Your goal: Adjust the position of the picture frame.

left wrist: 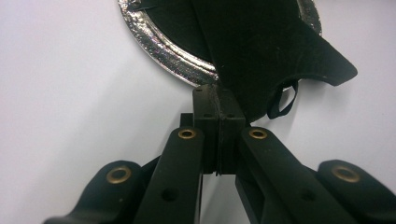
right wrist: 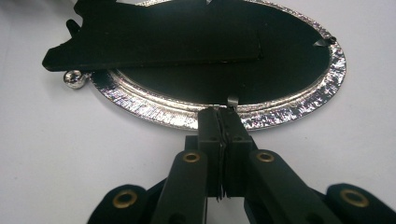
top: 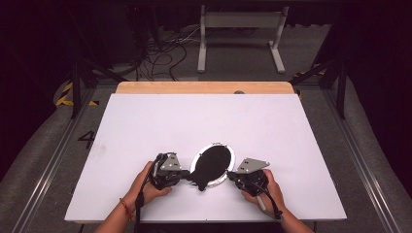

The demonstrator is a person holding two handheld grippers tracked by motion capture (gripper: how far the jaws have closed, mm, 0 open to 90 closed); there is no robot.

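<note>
On the white tabletop [top: 145, 121], the left tool [top: 187, 173] sits at nine o'clock of the oval silver-rimmed frame [top: 228, 167], jaws pressed together and pinching the edge of the black backing piece [top: 210, 167] lying across it. The frame rests near the tabletop's six o'clock edge. At its three o'clock, the right tool [top: 231, 174] is pressed together, pinching a small black tab [right wrist: 232, 100] at the rim.

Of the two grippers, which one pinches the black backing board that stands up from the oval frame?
The left gripper: its jaws are shut on the black backing board. The right gripper is shut on a small metal tab at the oval frame's rim.
</note>
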